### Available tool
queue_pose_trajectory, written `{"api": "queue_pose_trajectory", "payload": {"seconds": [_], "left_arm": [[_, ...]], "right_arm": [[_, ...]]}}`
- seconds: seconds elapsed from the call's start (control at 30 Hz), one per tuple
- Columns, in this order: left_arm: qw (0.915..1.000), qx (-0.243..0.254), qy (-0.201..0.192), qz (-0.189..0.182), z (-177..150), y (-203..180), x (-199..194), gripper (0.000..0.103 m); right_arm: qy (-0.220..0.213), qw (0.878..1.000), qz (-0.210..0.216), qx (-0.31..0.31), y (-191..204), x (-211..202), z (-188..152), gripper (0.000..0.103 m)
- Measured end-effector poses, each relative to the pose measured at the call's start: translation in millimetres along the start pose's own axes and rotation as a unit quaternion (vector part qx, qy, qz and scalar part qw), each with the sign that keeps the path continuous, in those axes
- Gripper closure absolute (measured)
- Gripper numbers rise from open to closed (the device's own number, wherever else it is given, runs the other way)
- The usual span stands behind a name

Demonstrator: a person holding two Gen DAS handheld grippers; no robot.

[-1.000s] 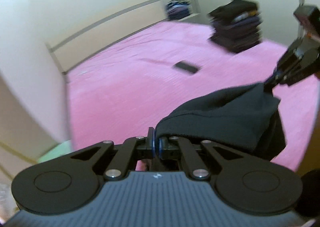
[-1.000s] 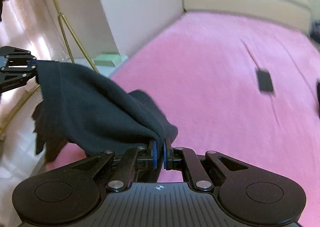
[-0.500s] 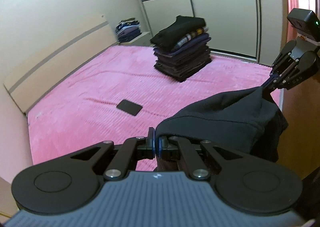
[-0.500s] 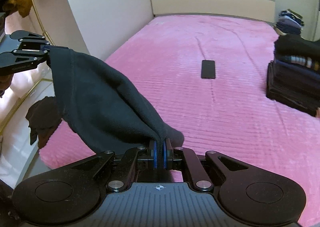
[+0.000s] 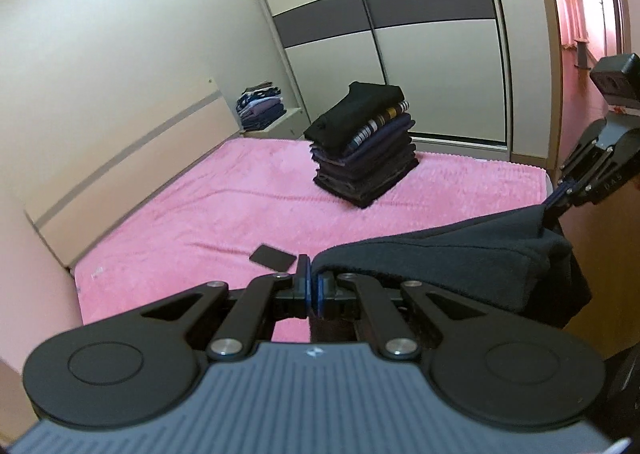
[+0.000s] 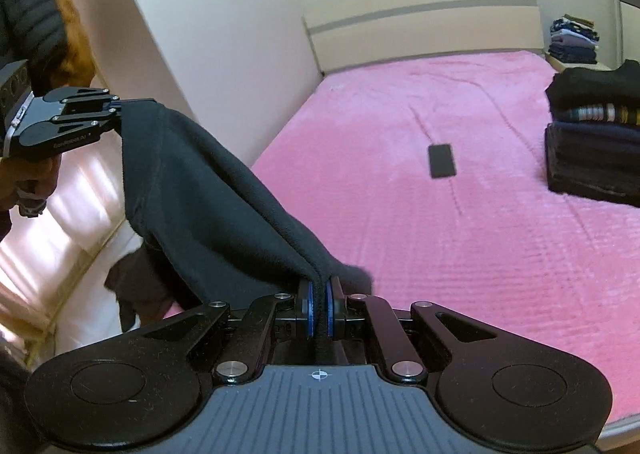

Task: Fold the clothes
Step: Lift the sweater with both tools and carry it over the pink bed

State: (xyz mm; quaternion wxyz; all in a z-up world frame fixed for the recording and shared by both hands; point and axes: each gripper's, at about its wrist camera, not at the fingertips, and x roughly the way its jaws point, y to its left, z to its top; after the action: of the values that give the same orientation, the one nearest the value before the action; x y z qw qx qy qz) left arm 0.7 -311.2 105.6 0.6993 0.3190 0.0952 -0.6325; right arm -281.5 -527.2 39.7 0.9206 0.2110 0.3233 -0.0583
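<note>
A black fleece garment (image 5: 460, 258) (image 6: 200, 190) hangs stretched in the air between my two grippers, off the near edge of the pink bed (image 5: 224, 206) (image 6: 460, 238). My left gripper (image 5: 311, 282) (image 6: 118, 107) is shut on one corner of it. At the other end my right gripper (image 6: 319, 304) (image 5: 558, 196) is shut on the opposite corner. The cloth sags in the middle and its lower part dangles below, partly hidden behind the gripper bodies.
A tall stack of folded dark clothes (image 5: 362, 142) (image 6: 592, 134) stands on the far side of the bed. A black phone (image 5: 273, 257) (image 6: 441, 160) lies mid-bed. More folded clothes (image 5: 260, 102) sit on a bedside stand by the wardrobe (image 5: 400, 34). A person's hand (image 6: 32, 182) holds the left gripper.
Both grippers have risen and swung round with the garment still held, so the view went from the headboard side to the clothes stack and wardrobe. The cloth is pulled flatter between them.
</note>
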Motion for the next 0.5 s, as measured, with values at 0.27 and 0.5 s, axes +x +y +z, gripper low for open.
{"api": "queue_pose_trajectory", "payload": {"seconds": [0.27, 0.5], "left_arm": [[0.9964, -0.039, 0.075, 0.006, 45.9, 14.9, 233.7, 0.089], [0.9647, -0.143, 0.219, 0.029, -22.8, 18.9, 409.7, 0.073]], "right_arm": [[0.061, 0.997, -0.045, -0.011, -169.3, 92.8, 60.7, 0.097], [0.124, 0.981, -0.108, -0.102, -280.1, 197.6, 59.9, 0.029]]}}
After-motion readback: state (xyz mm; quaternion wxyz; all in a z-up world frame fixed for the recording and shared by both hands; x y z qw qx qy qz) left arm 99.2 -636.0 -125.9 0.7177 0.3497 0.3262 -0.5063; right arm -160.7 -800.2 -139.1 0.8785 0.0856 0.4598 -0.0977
